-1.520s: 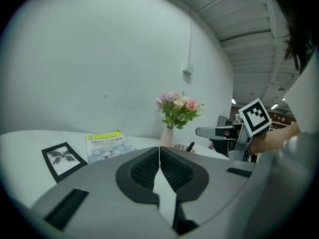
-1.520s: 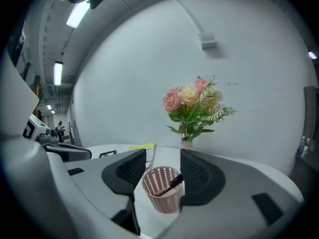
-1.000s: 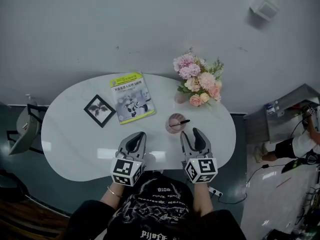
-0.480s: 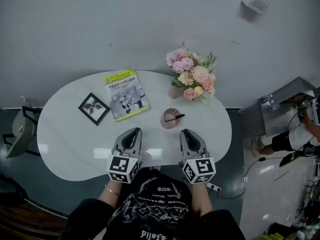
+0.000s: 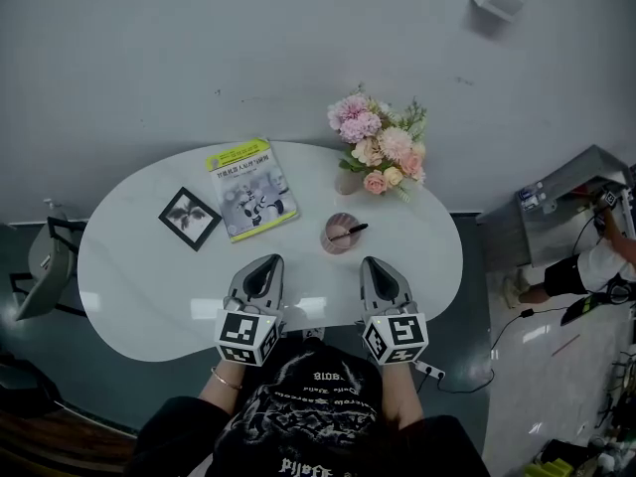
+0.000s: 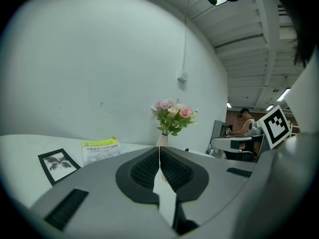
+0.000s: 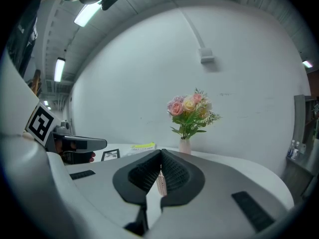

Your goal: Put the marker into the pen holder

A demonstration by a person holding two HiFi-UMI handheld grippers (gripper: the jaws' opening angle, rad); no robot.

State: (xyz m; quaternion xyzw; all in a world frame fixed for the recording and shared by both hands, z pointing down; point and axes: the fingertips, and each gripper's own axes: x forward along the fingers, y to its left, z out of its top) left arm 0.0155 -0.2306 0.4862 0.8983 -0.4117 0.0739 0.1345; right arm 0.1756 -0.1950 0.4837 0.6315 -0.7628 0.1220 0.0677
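- Left hand-held gripper (image 5: 270,262) is hovering over the near edge of the white counter (image 5: 139,286), pointing towards the wall; its jaws are resting together tip to tip, with nothing between them
- Right hand-held gripper (image 5: 372,263) is hovering just beside it, parallel to it and also over the near edge; its jaws have just been closing and are now meeting at the tips, gripping nothing
- Black marker (image 5: 352,231) is sitting inside the pink pen holder (image 5: 335,242), leaning with its upper end sticking out over the rim towards the right
- Pen holder is standing upright on the counter, beyond and between the two grippers, apart from both; in the right gripper view it is showing as a ribbed pink strip through the gap behind the closed tips
- Bouquet of pink and cream flowers (image 5: 381,149) is standing in a small pale vase (image 5: 348,182) at the far edge of the counter, behind the pen holder
- Booklet with a yellow-green cover (image 5: 250,189) is lying flat left of the pen holder, slightly turned
- Black picture frame (image 5: 190,219) is lying flat just left of the booklet, set corner-on, not touching it
- Person holding the grippers is wearing a black printed shirt (image 5: 316,415) and a thin bracelet (image 5: 225,381) on the left wrist
- Grey chair (image 5: 45,258) is standing at the left end of the counter
- Second person (image 5: 586,278) is showing partly at the right edge of the head view, well apart from the counter
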